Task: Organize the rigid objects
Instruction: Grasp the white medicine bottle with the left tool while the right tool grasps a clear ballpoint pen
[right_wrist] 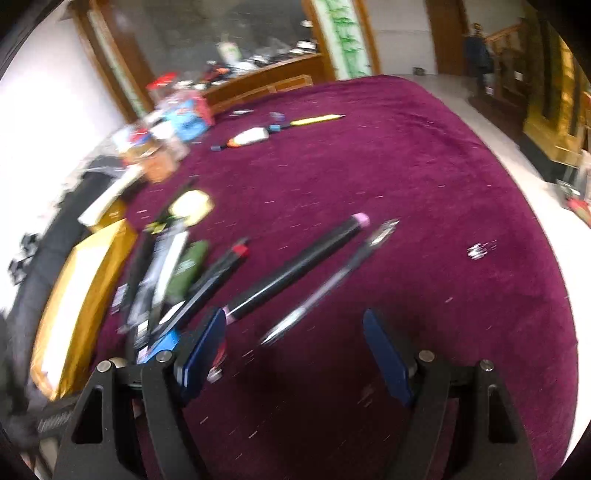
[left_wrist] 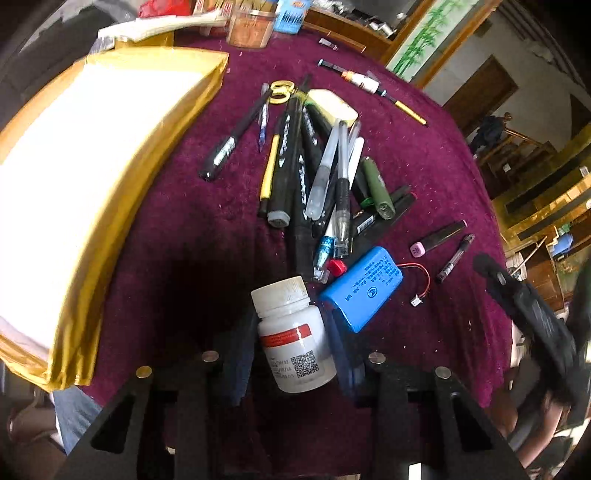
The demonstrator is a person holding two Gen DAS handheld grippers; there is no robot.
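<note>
My left gripper (left_wrist: 291, 332) is shut on a white pill bottle (left_wrist: 295, 339) with a red label band and holds it above the maroon cloth. Just right of it lies a blue battery pack (left_wrist: 364, 288) with a red wire. Beyond lies a heap of pens and markers (left_wrist: 314, 177). My right gripper (right_wrist: 295, 339) is open and empty, low over the cloth. A black marker with a pink cap (right_wrist: 295, 269) and a thin pen (right_wrist: 328, 284) lie just ahead of its fingers. The same two show in the left wrist view, the marker (left_wrist: 439, 238) and the pen (left_wrist: 456, 258).
A gold padded envelope (left_wrist: 74, 192) covers the table's left part and shows in the right wrist view (right_wrist: 74, 302). A yellow sticky-note pad (left_wrist: 332, 105), a long brush pen (left_wrist: 373, 86) and an orange jar (left_wrist: 251, 31) lie farther back. Clutter lines the far edge (right_wrist: 173, 122).
</note>
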